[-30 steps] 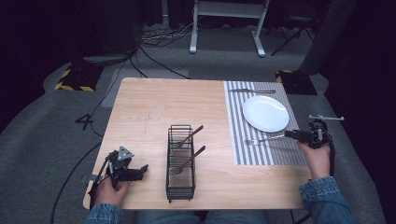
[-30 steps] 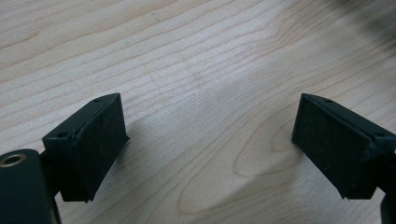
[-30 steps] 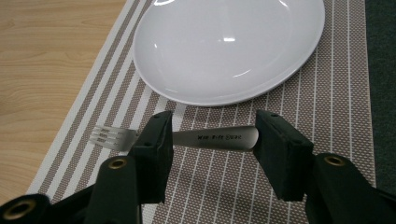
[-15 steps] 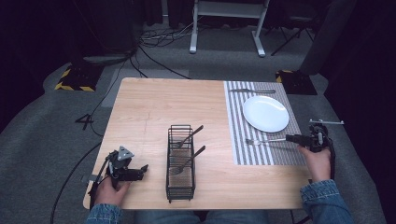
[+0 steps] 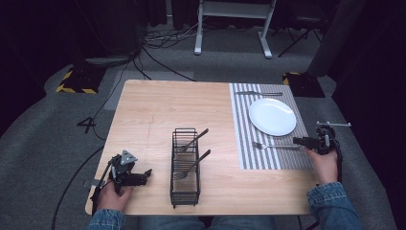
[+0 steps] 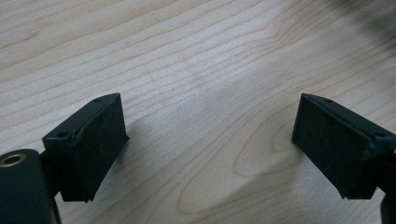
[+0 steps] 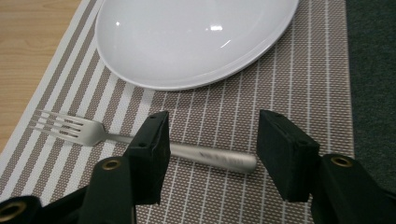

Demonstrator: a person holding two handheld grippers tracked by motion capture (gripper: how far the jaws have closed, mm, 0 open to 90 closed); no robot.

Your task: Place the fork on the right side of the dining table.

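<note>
Right gripper (image 5: 300,141) has backed off toward the table's right edge since a sec ago; the fork (image 5: 275,144) it was over now lies free on the placemat (image 5: 287,160), just below the plate (image 5: 272,116). Fork's long axis runs across the mat, tines left, handle end toward the right gripper (image 7: 212,156), whose jaws are spread w/ nothing between. Right hand is much nearer. Left gripper (image 5: 143,175) rests on bare wood near the rack (image 5: 185,191), jaws wide apart, empty.
</note>
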